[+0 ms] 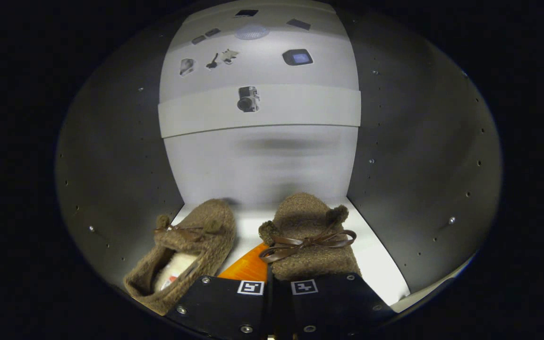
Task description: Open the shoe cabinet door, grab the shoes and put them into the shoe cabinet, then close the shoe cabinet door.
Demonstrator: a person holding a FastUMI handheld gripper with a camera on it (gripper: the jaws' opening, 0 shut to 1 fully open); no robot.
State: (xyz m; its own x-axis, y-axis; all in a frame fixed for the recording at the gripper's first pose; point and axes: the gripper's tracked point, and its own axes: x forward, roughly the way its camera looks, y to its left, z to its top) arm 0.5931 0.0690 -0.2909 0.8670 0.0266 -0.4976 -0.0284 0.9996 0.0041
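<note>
Two fingers (248, 302) of the gripper (269, 295) sit at the bottom centre of the frame, drawn almost together with only a thin dark slit between them — narrow, and nothing visibly pinched. Just ahead of them, right of centre, lies the right shoe (310, 236), a brown fuzzy slipper with a leather bow and two pom-poms; its heel end runs under the right finger, so contact there cannot be told. Between the shoes shows a wedge of orange surface (248, 268). Lower left of the fingers lies the left shoe (184, 252), angled, its pale lining showing. Both rest on the white floor of the shoe cabinet (380, 264), toes toward the white back wall (262, 165). Dark side walls (111, 165) rise on either side — a shelf (260, 111) crosses the upper middle.
</note>
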